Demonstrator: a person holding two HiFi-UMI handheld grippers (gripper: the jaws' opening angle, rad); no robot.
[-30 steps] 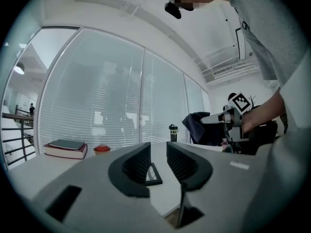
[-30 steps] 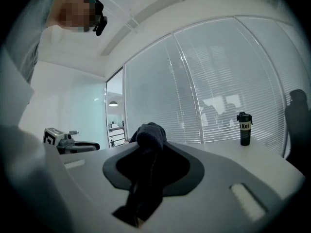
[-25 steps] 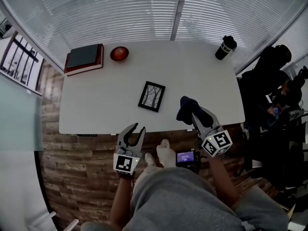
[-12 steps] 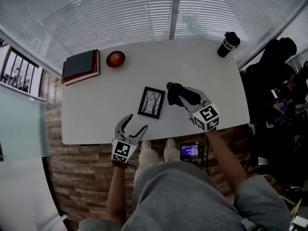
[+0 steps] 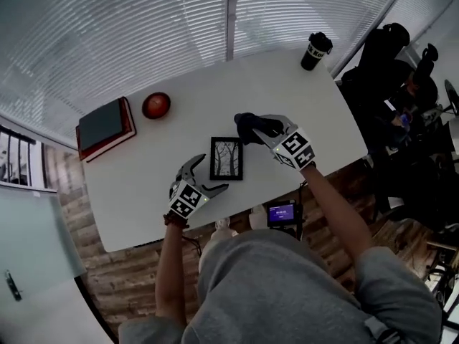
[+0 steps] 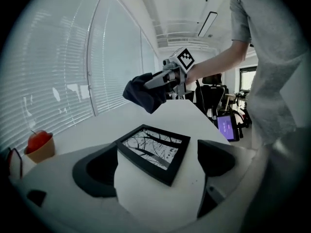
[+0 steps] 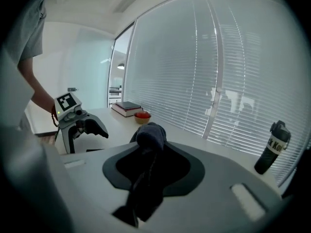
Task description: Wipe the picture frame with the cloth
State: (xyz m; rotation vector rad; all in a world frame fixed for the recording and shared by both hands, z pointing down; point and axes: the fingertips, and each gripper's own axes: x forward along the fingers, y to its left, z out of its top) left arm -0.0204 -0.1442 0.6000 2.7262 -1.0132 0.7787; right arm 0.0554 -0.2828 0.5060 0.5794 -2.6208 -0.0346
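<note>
One picture frame [image 5: 226, 158] untouched between opening left claw [image 5: 214, 172]

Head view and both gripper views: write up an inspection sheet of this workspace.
Surface: white table, no spills seen.
Job's things: picture frame lies flat near the front edge; dark cloth held above the table by its far right corner.
Clutter: book and red bowl at far left; black cup at far right.
Grippers: left gripper jaws opening, frame ahead, untouched; right gripper shut on the cloth.
Cables: nothing seen on the table.
Surroundings: window blinds, wood-look floor, lit screen below the front edge.
</note>
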